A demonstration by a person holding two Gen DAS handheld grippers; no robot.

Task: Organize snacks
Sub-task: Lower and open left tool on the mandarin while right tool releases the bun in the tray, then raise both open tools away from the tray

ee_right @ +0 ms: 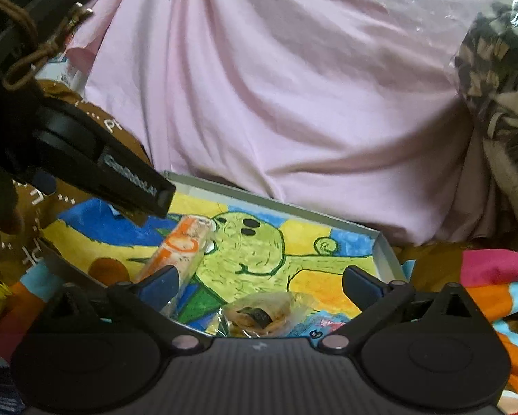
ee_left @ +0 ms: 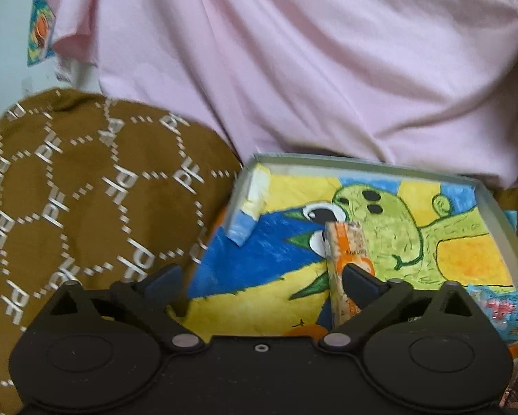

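Observation:
A shallow white-rimmed box [ee_left: 362,166] holds a bright drawing of a green creature on its floor. An orange-and-white snack stick pack [ee_left: 345,242] lies in it. My left gripper [ee_left: 259,273] hangs open over the box, its right finger beside the pack and nothing gripped. In the right wrist view the same pack [ee_right: 184,245] lies slanted in the box [ee_right: 265,202]. A clear-wrapped snack with a dark piece [ee_right: 255,314] rests low between the fingers of my open right gripper [ee_right: 259,271]. The pads stand well apart from it. One finger [ee_right: 131,183] of the left gripper reaches in from the upper left.
Pink cloth [ee_left: 293,69] rises behind the box. Brown cloth with a white letter pattern [ee_left: 86,190] lies to its left. A blue snack packet [ee_left: 500,307] sits at the box's right edge. A plastic-covered bundle [ee_right: 493,52] and striped colourful cloth [ee_right: 493,276] are on the right.

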